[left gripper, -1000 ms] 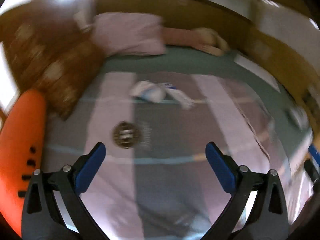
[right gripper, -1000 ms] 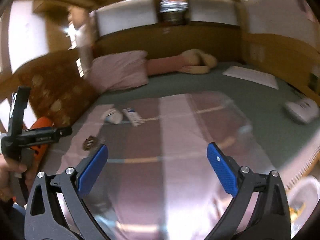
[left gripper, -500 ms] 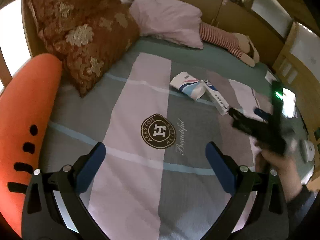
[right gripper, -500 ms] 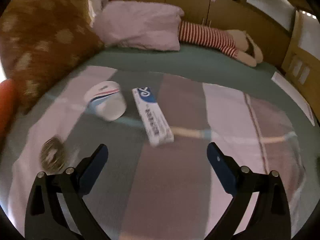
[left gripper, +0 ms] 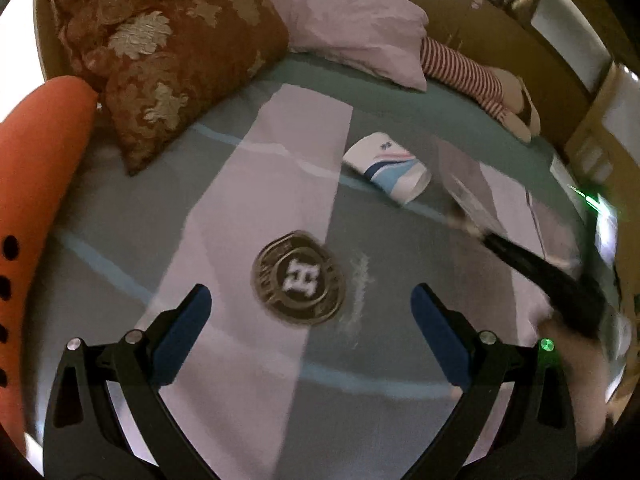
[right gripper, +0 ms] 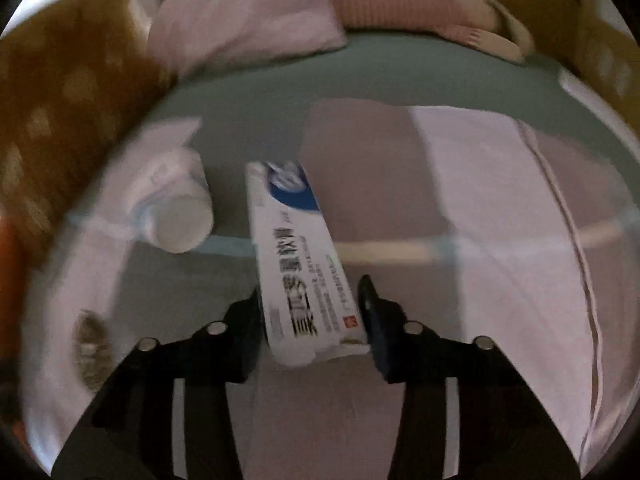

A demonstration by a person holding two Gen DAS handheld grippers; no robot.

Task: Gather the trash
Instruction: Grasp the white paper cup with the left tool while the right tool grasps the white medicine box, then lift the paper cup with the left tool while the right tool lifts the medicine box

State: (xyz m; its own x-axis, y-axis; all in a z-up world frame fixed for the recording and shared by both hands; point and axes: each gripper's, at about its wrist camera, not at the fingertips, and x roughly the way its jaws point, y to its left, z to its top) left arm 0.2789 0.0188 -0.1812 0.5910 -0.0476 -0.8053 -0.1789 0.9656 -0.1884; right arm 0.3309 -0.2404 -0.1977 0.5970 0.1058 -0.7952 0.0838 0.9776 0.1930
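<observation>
The striped bedspread (left gripper: pixel 280 152) is used as the surface on which a paper cup (right gripper: pixel 176 208) lies on its side beside the toothpaste box (right gripper: pixel 300 264). The box's near end is clamped between the narrowed fingers of the right gripper (right gripper: pixel 310 312), presumably for lifting away as trash. The left gripper (left gripper: pixel 308 320) is held wide and empty, and blur leaves the box's print hard to read.

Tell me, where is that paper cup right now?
The paper cup lies on its side on the striped bedspread, below the pink pillow. In the right wrist view it sits just left of the toothpaste box, apart from it.
</observation>
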